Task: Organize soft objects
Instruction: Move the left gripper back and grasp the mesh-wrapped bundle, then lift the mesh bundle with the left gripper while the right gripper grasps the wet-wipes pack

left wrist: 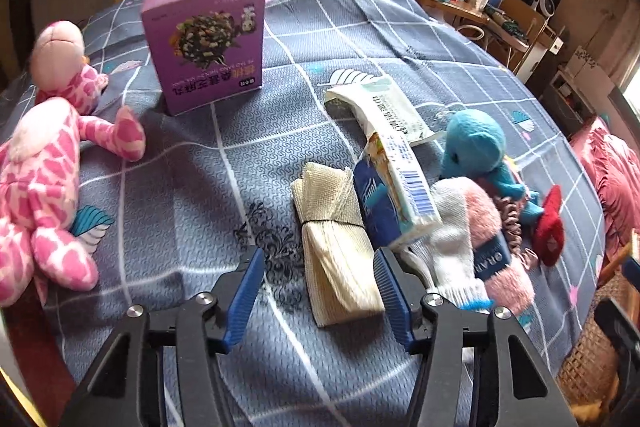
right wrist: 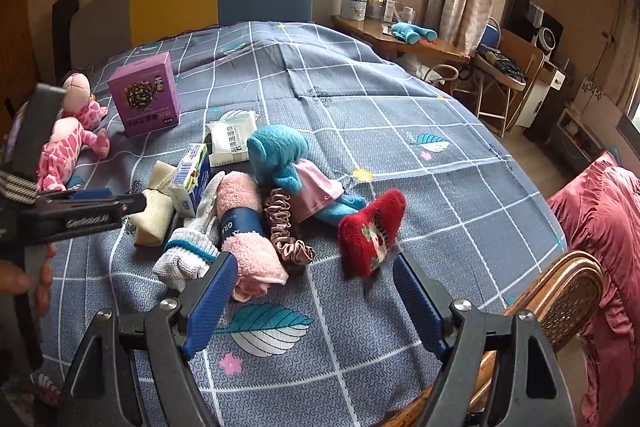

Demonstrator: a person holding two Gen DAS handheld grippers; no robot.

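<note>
Soft things lie in a heap on the blue checked bedspread (right wrist: 400, 131): a cream cloth bundle (left wrist: 340, 247), a white sock (right wrist: 188, 247), a rolled pink towel (right wrist: 248, 227), a pink scrunchie (right wrist: 286, 227), a blue plush doll (right wrist: 284, 163) and a red fuzzy item (right wrist: 374, 231). A pink spotted plush (left wrist: 36, 187) lies at the left. My left gripper (left wrist: 318, 259) is open, its fingers either side of the cream bundle's near end. My right gripper (right wrist: 312, 267) is open and empty, just short of the towel and red item.
A purple box (left wrist: 208, 43) stands at the back left. A tissue pack (left wrist: 400, 187) and a white pouch (left wrist: 376, 103) lie among the heap. A wicker chair (right wrist: 560, 291) stands at the bed's right edge; a desk (right wrist: 400, 39) is behind.
</note>
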